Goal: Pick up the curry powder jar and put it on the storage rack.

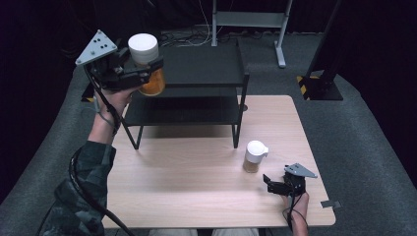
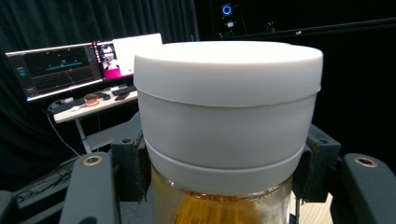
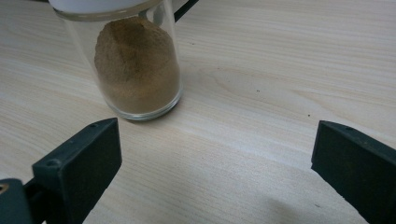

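My left hand-held gripper [image 1: 142, 69] is clamped just under the white lid of a clear glass jar of orange contents [image 1: 147, 64], raised above the black two-level metal shelf [image 1: 206, 78], so it could slip and fall onto the pale wooden worktop [image 1: 196, 187] in this dark, curtained room.

Brown-powder jar's lid [image 3: 93, 4] cut off above.
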